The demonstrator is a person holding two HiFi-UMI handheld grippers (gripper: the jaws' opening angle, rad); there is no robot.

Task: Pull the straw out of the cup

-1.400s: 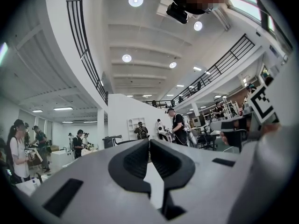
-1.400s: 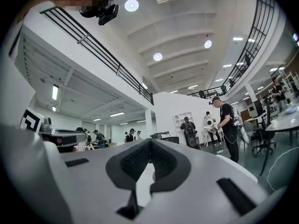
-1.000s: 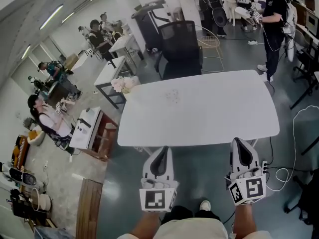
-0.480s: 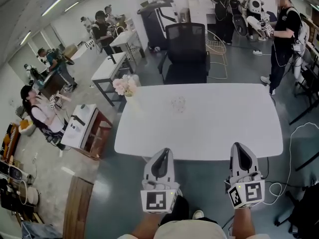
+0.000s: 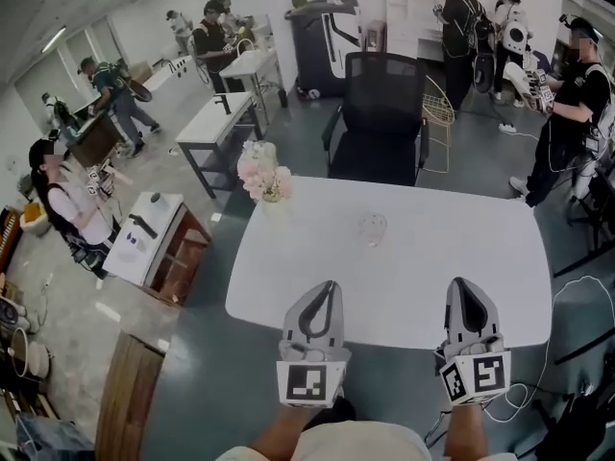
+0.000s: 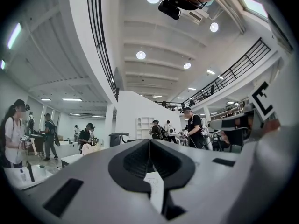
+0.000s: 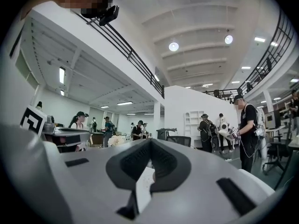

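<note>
Left gripper [image 5: 329,288] and right gripper [image 5: 462,286] sit side by side at 6 o'clock of the white table [image 5: 461,248], tips over its near edge in the head view. Left jaws pressed together, nothing between them, same in the left gripper view [image 6: 149,143]. Right jaws also together and empty in the right gripper view [image 7: 149,143]. Clear cup [image 5: 373,229] stands upright near table centre, about 1 o'clock from the left gripper, well apart from both. Straw too small to make out. Pink flowers [image 5: 263,175] at the table's 10 o'clock corner. Black chair [image 5: 382,113] at 12 o'clock behind the far edge.
</note>
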